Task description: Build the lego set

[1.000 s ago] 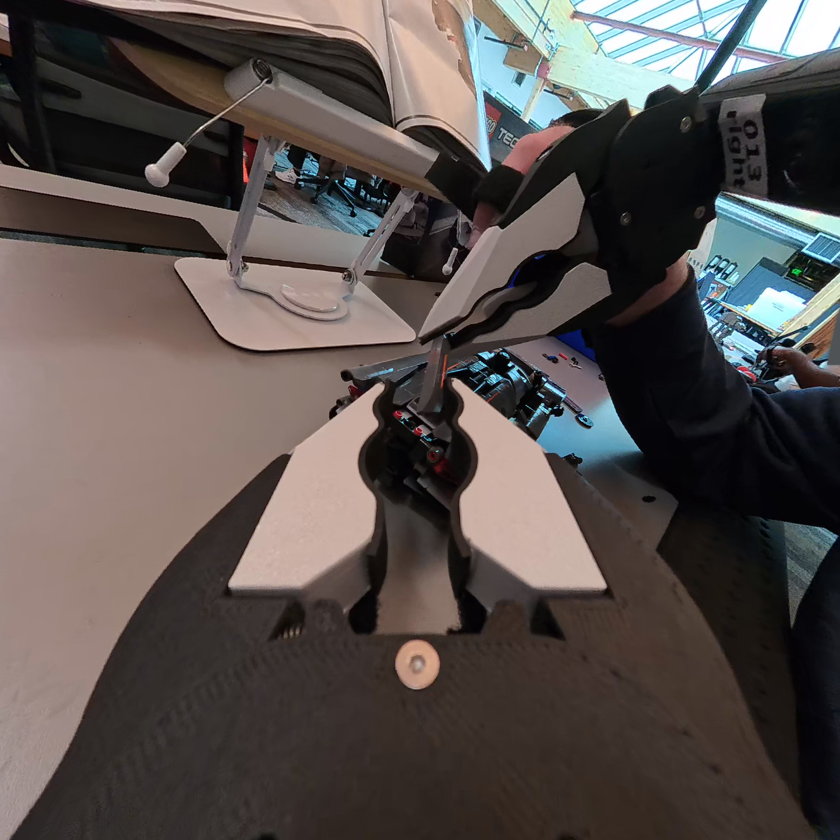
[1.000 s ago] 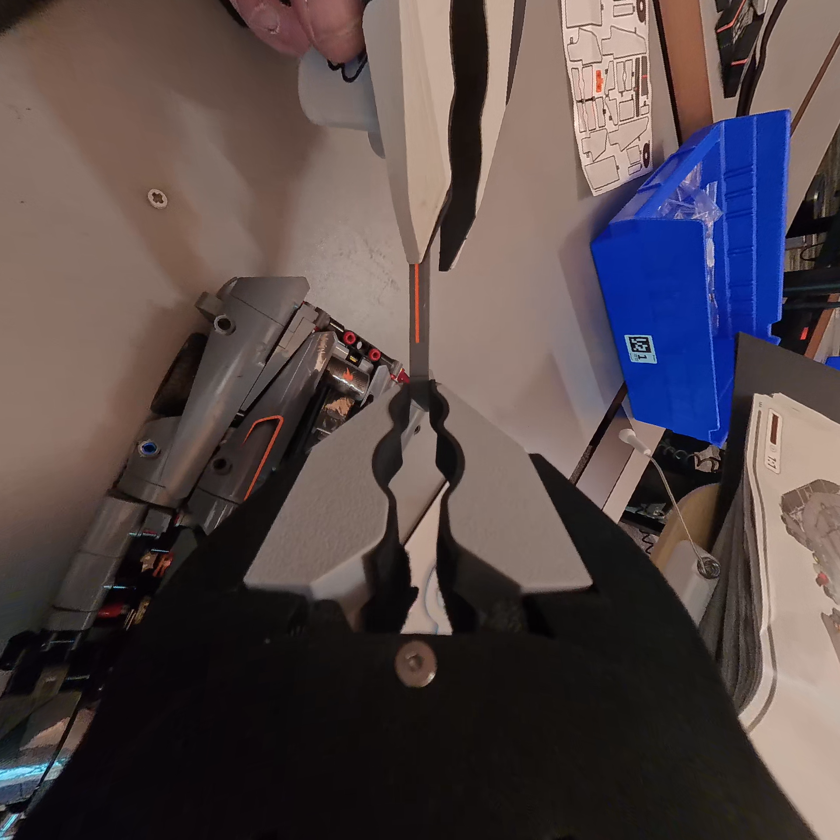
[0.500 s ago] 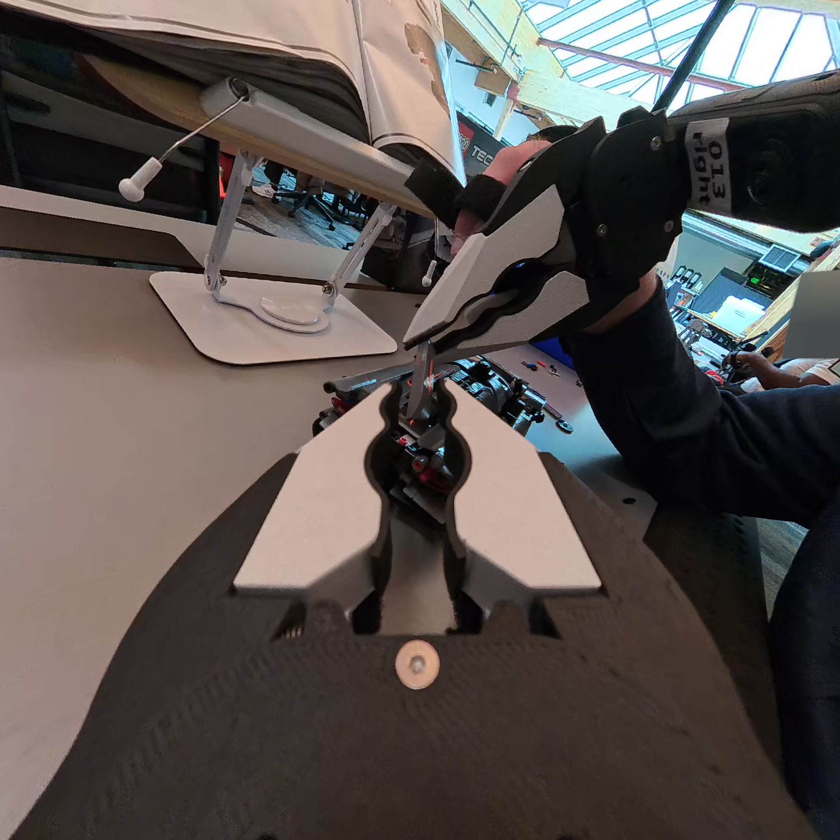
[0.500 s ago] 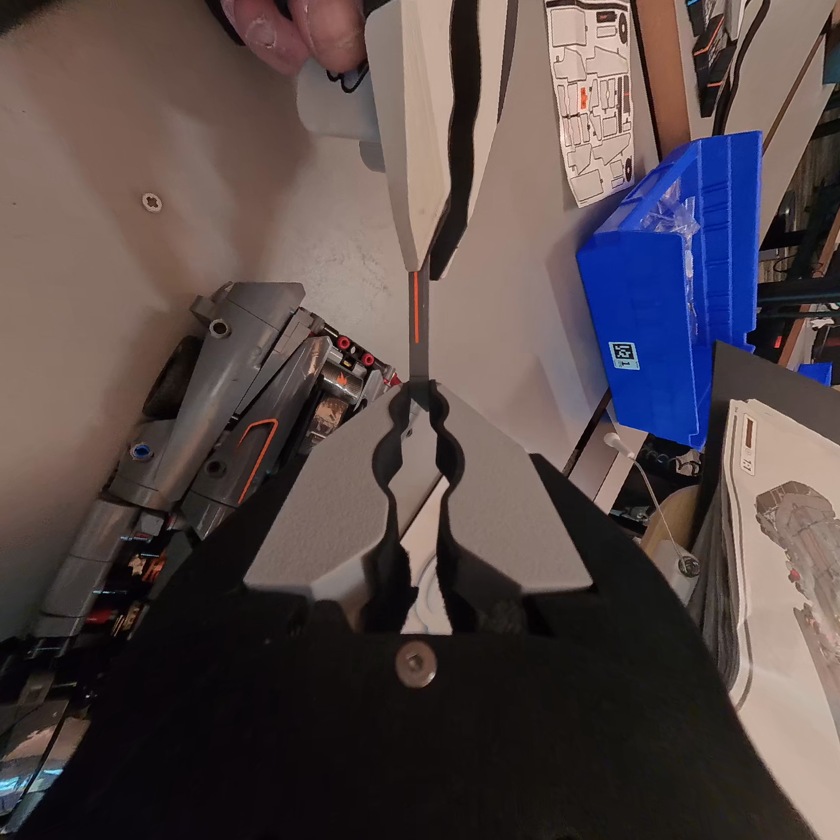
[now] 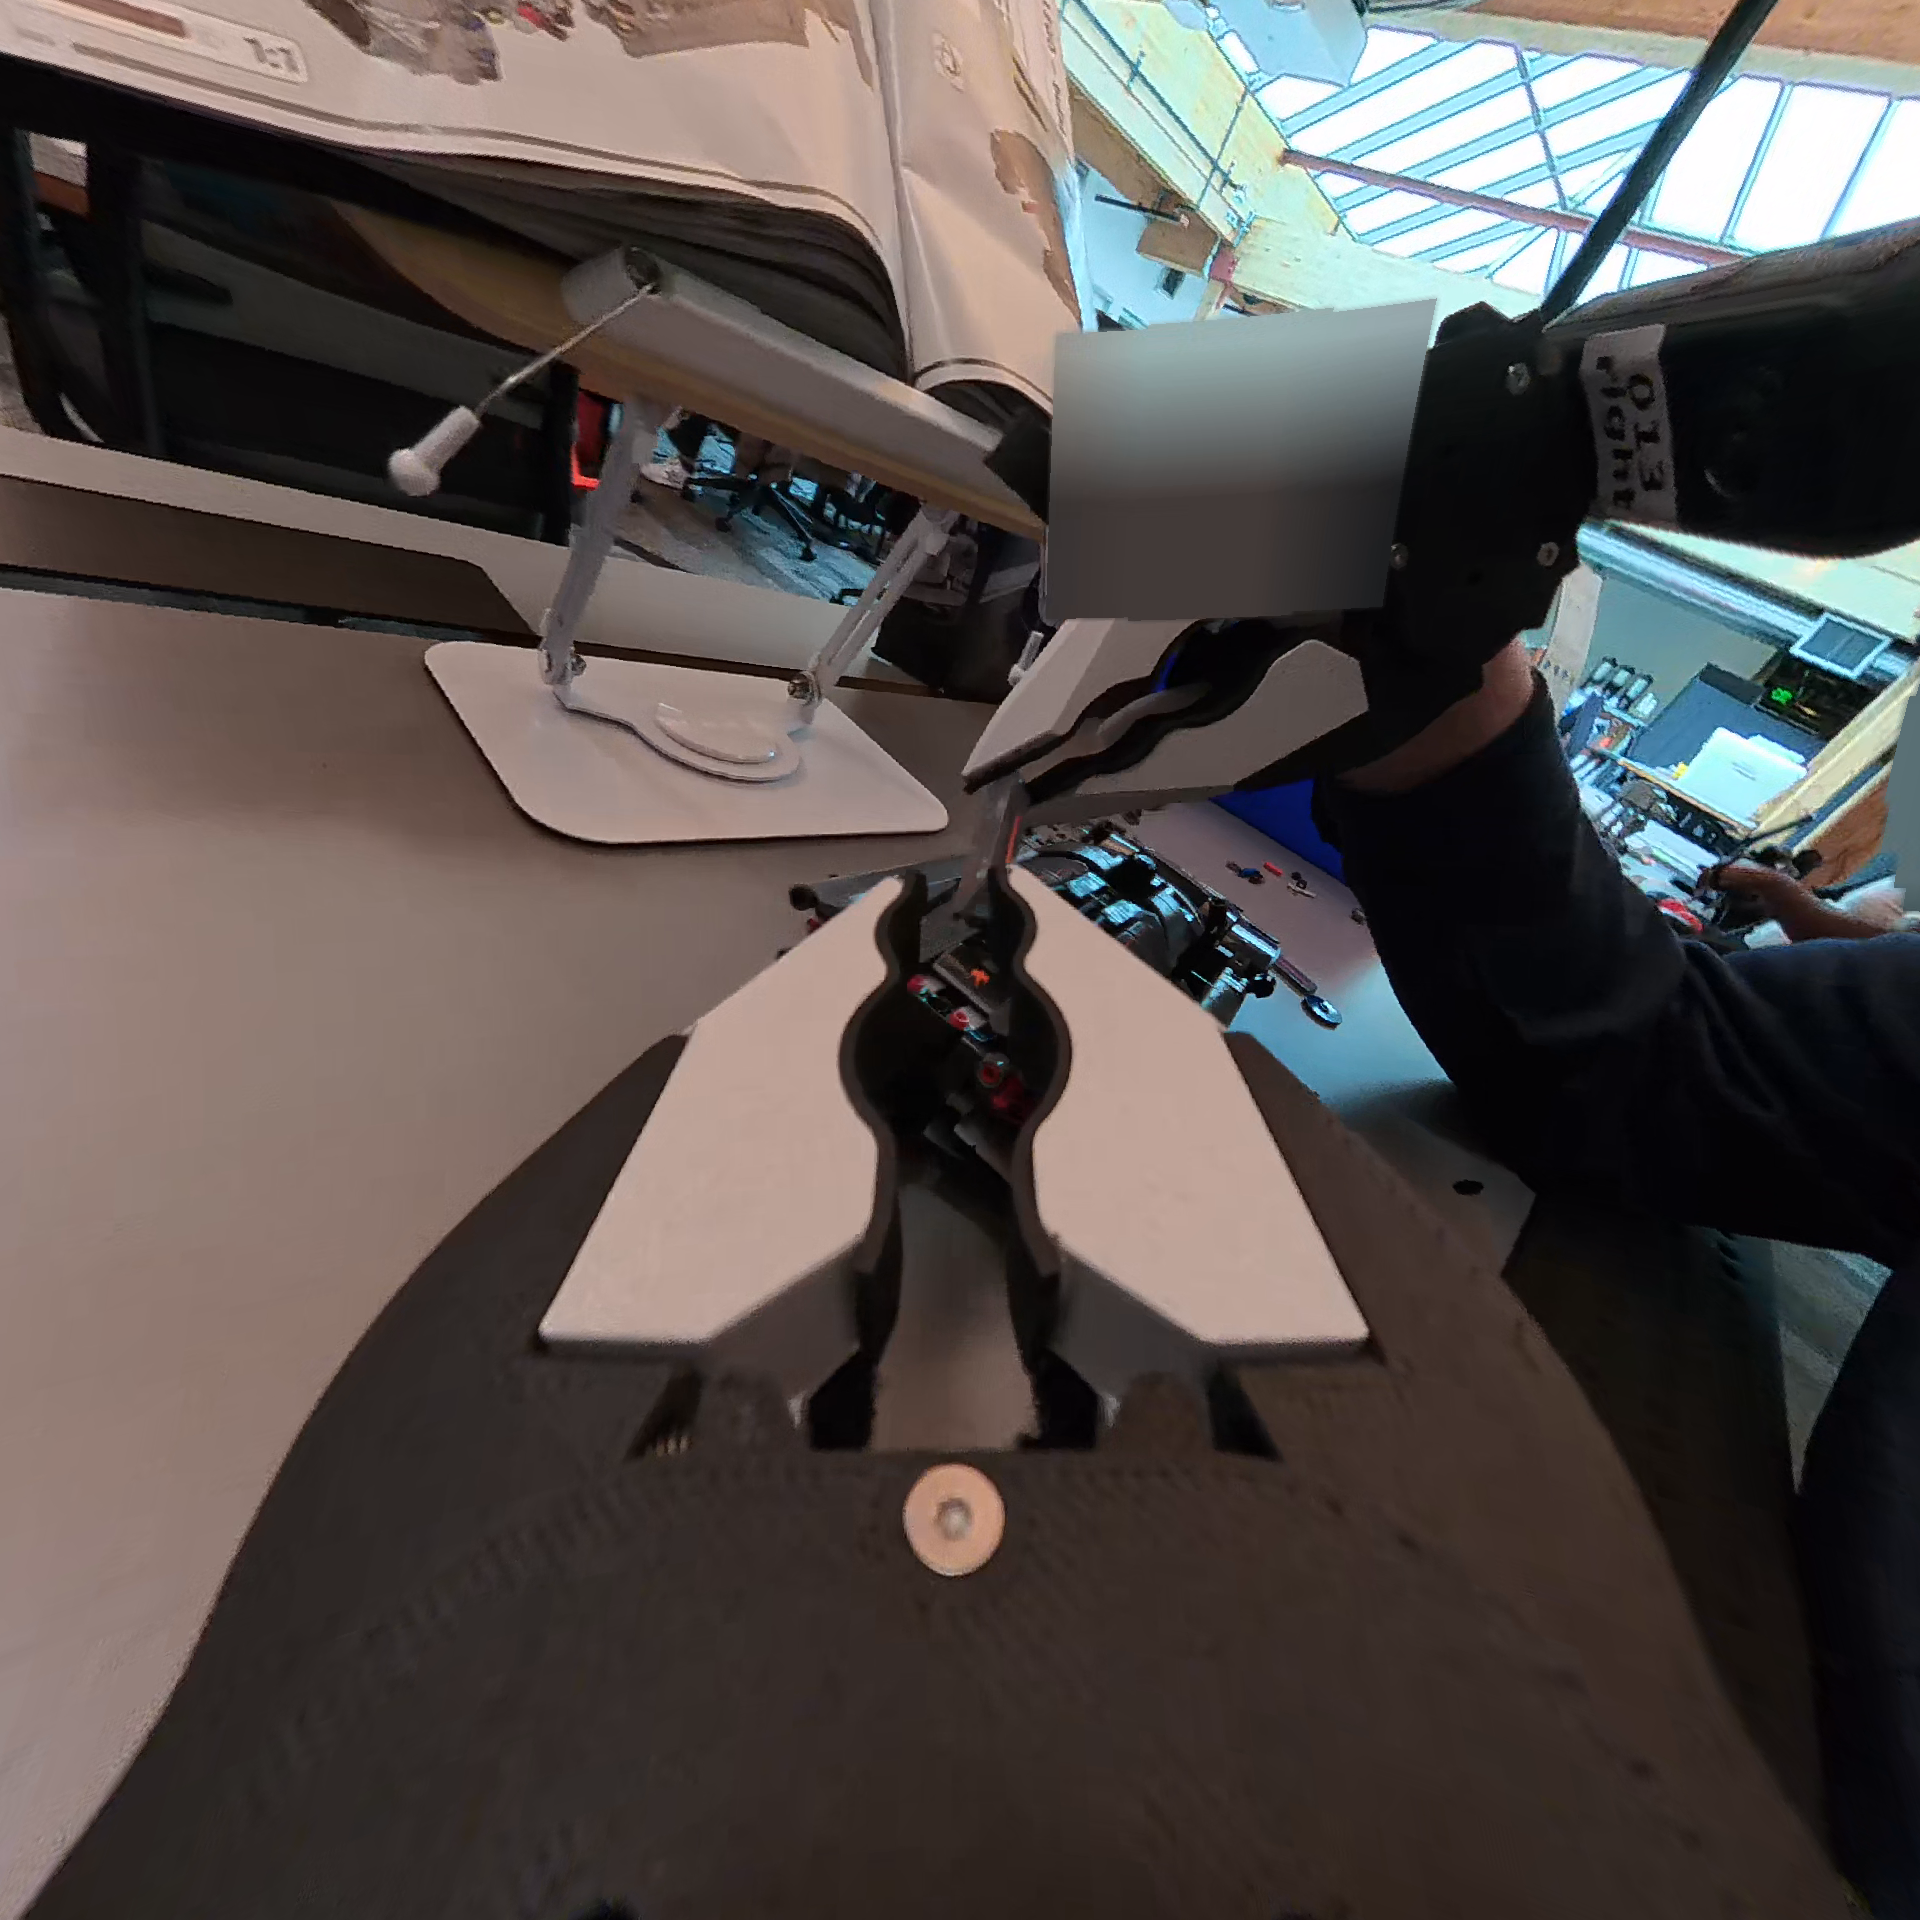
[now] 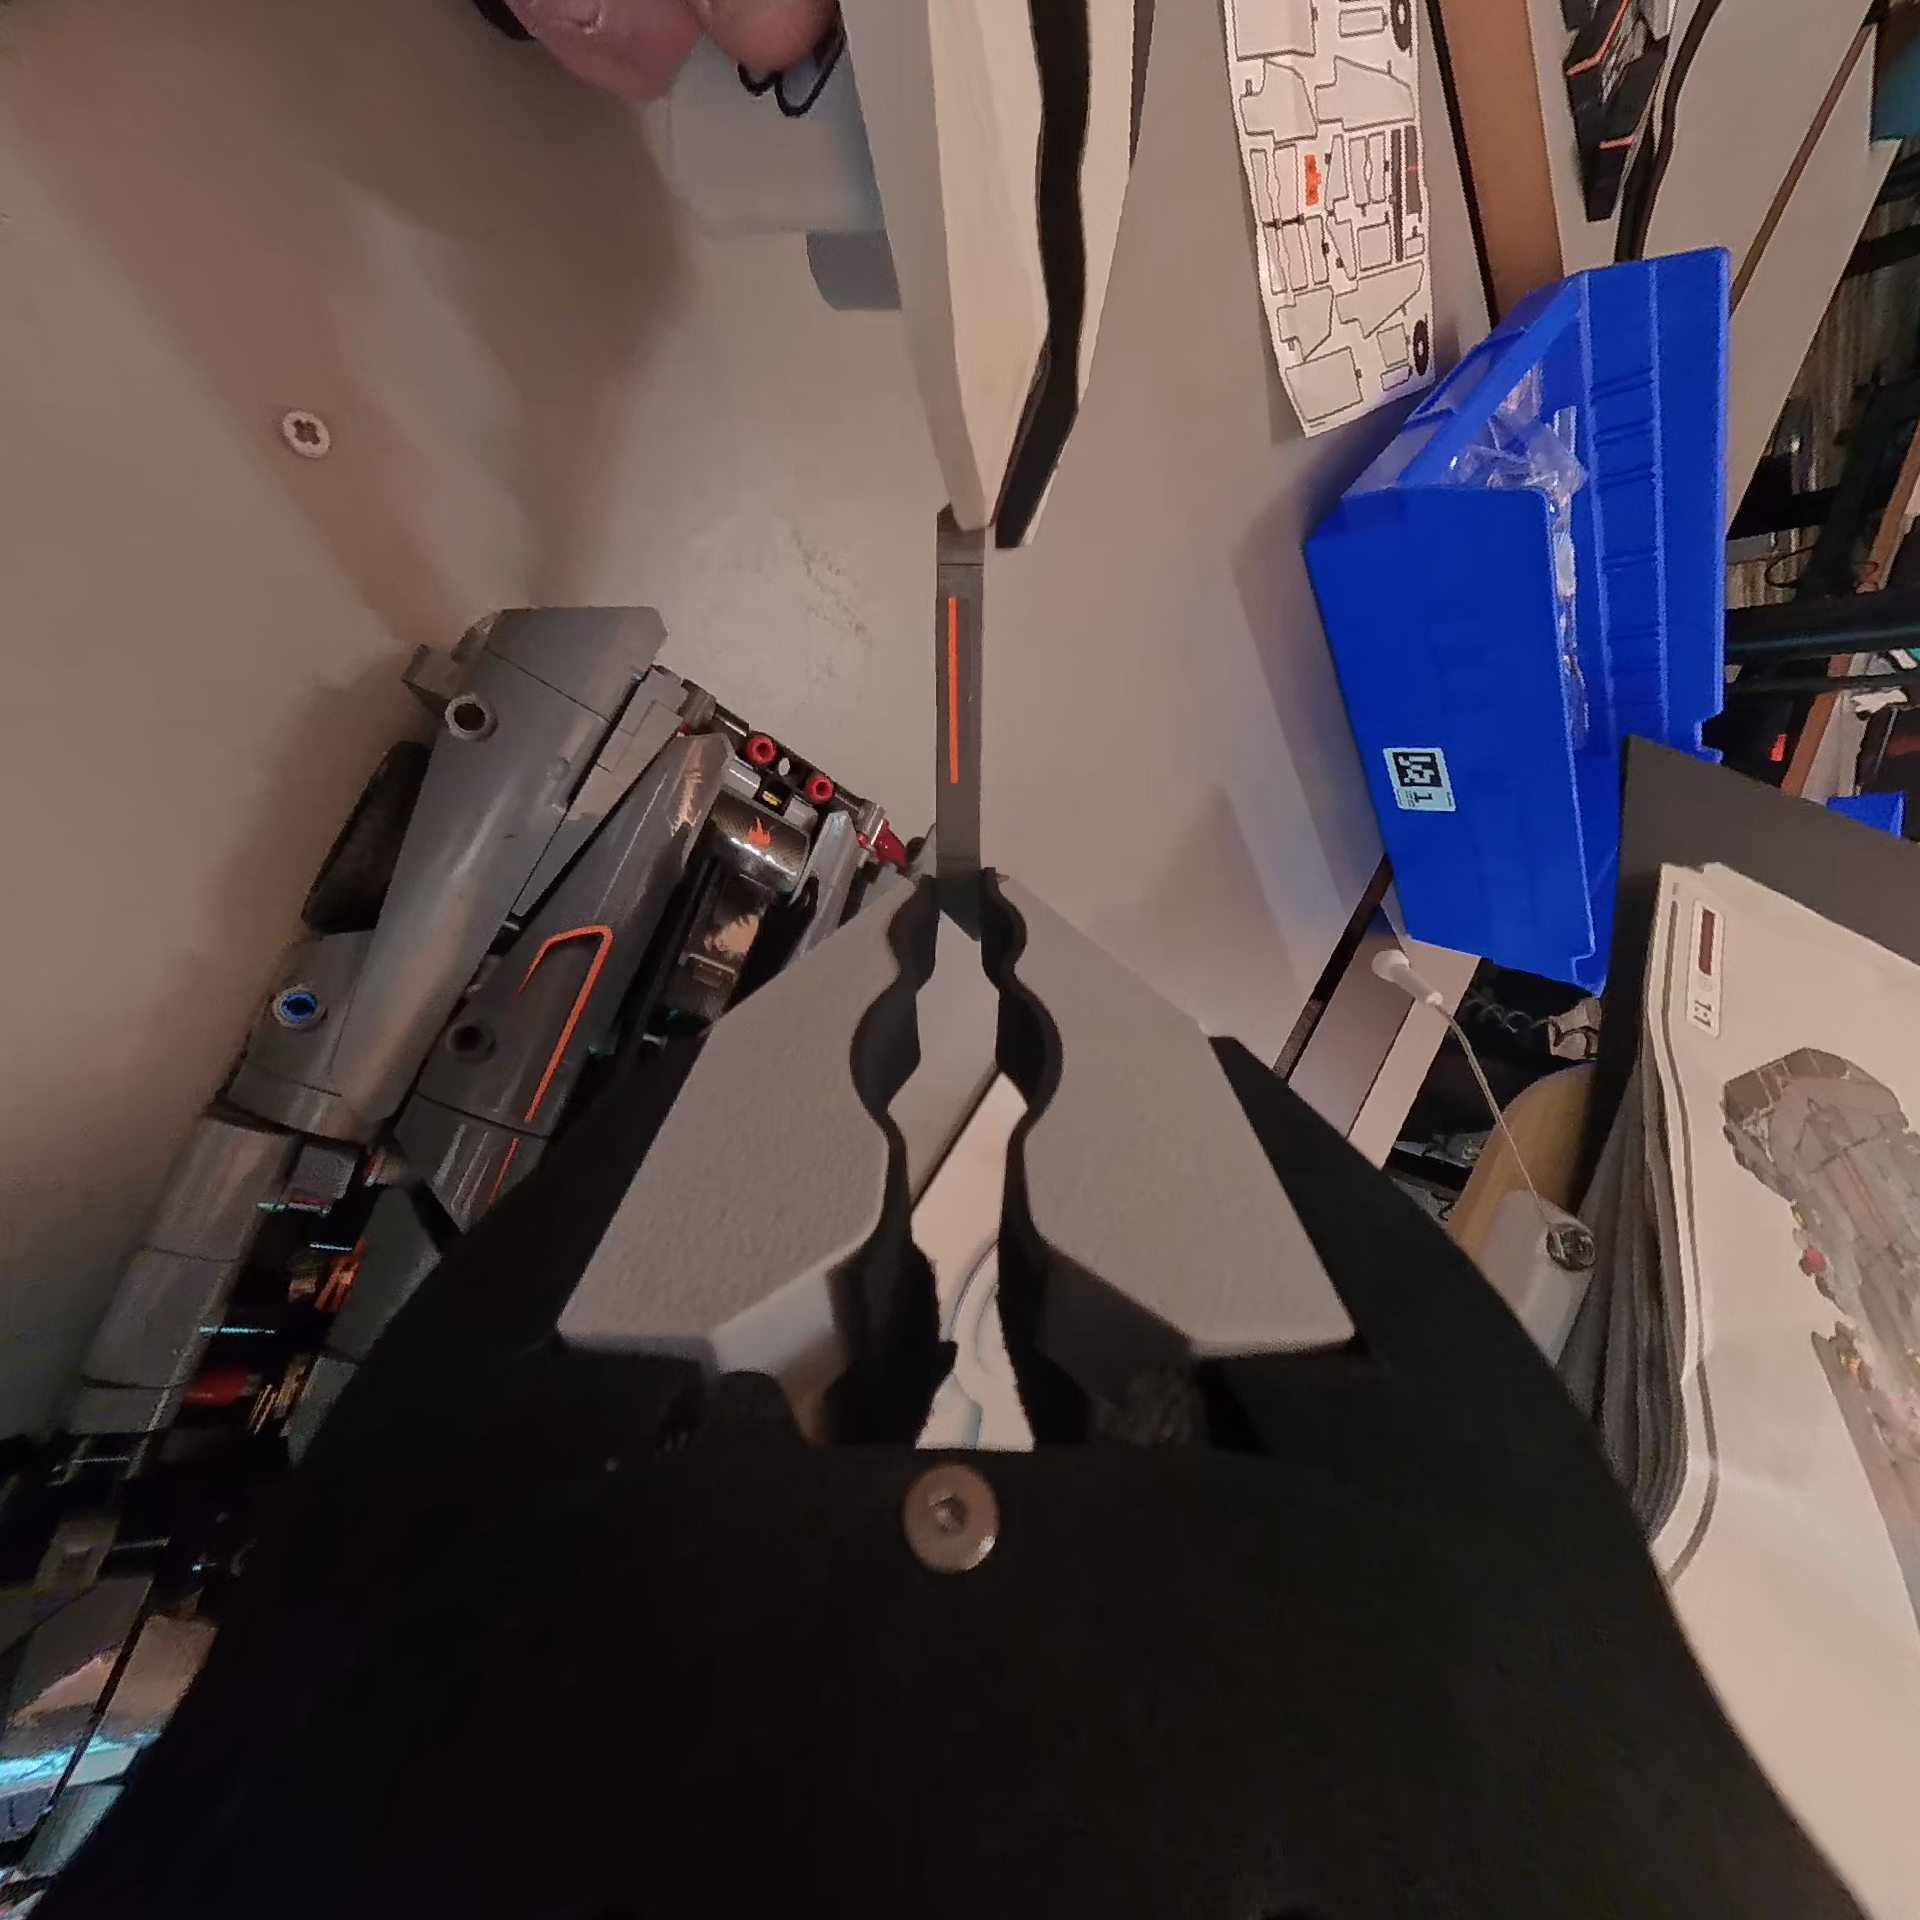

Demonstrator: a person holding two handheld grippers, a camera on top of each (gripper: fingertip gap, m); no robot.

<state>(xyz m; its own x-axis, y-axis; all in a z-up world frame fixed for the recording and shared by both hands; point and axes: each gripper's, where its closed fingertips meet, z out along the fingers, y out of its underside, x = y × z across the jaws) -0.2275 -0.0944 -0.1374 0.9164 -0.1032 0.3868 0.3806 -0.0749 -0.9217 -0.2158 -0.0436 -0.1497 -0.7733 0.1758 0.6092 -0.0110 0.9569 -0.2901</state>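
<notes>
A thin dark grey strip with an orange stripe spans between both grippers above the table. My right gripper is shut on one end. My left gripper is shut on the other end of the strip. In the right wrist view the left gripper comes in from the top. In the left wrist view the right gripper comes in from the right. The grey lego car model with orange lines lies on the table below the strip and also shows in the left wrist view.
A blue bin with clear bags stands to the right, a sticker sheet beyond it. The open instruction book rests on a white stand. Small loose pieces lie behind the model. A person's sleeved arm is at the right. The tips of one gripper are about 6 cm away from the tips of the other.
Both grippers keep hold of the strip. The right gripper has dropped lower and flatter in the left wrist view. More of the strip shows between the two sets of tips.
</notes>
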